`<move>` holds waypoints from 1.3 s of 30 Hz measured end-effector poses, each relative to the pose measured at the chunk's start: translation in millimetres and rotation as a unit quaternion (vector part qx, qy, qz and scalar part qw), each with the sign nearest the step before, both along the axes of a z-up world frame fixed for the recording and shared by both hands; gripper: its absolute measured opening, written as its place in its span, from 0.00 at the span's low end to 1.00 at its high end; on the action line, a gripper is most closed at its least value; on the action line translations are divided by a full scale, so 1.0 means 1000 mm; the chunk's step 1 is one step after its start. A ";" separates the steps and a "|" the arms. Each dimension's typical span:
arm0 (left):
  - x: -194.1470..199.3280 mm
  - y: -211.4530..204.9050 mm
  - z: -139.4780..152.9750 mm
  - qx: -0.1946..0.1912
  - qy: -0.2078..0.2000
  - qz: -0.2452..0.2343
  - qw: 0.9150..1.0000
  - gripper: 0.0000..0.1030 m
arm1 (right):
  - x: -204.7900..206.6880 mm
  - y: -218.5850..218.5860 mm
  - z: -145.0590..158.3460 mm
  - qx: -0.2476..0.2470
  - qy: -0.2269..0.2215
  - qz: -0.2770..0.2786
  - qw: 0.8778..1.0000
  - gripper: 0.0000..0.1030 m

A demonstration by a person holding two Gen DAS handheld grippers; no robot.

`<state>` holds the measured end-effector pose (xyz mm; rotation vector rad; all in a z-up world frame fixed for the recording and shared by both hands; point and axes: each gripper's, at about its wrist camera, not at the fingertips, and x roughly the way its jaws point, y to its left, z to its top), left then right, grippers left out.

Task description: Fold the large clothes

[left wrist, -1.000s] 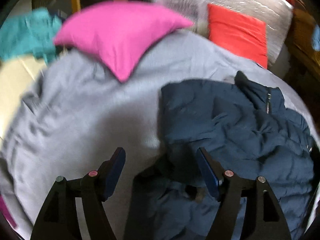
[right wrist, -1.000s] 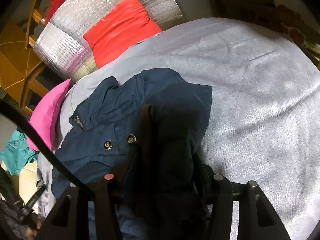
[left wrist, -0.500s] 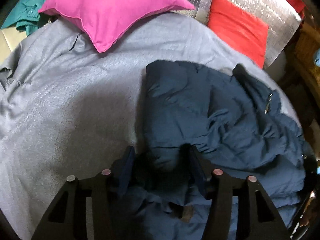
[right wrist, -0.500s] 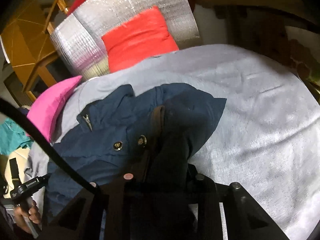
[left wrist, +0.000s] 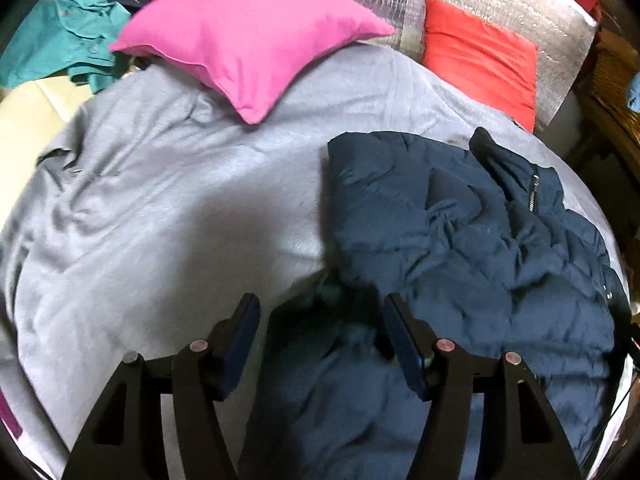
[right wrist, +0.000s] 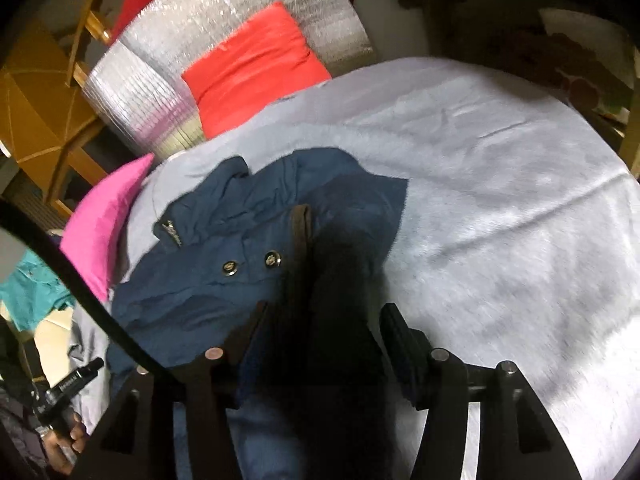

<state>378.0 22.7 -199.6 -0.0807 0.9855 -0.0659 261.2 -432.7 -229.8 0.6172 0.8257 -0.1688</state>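
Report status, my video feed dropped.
Both grippers, left and right, opening, navy jacket fabric between jaws. Jacket half-folded on grey bedspread. Nothing obstructing.

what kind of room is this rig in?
Probably a bedroom at home: a bed with a grey cover, a pink pillow and a red pillow at its head, and a navy jacket lying on it.

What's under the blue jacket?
The jacket lies on a grey blanket, which shows all around it and carries on beneath. Whatever else might lie under the jacket is covered, so it cannot be seen.
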 end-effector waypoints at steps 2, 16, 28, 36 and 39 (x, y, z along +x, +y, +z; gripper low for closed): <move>-0.015 0.004 0.005 -0.004 -0.007 -0.003 1.000 0.63 | -0.018 0.001 0.006 0.006 -0.014 -0.004 1.000 0.58; -0.139 0.011 -0.002 0.059 -0.050 -0.018 0.997 0.71 | -0.114 0.026 0.013 0.042 -0.053 0.014 0.998 0.58; -0.205 0.051 -0.031 0.033 -0.008 -0.010 0.999 0.71 | -0.186 0.044 -0.010 0.081 -0.032 0.044 0.995 0.58; -0.230 0.080 -0.041 0.003 -0.003 0.005 1.000 0.71 | -0.230 0.050 -0.034 0.088 0.004 0.053 0.995 0.62; -0.234 0.090 -0.045 -0.027 0.005 0.009 1.000 0.71 | -0.243 0.058 -0.047 0.083 0.026 0.056 0.995 0.62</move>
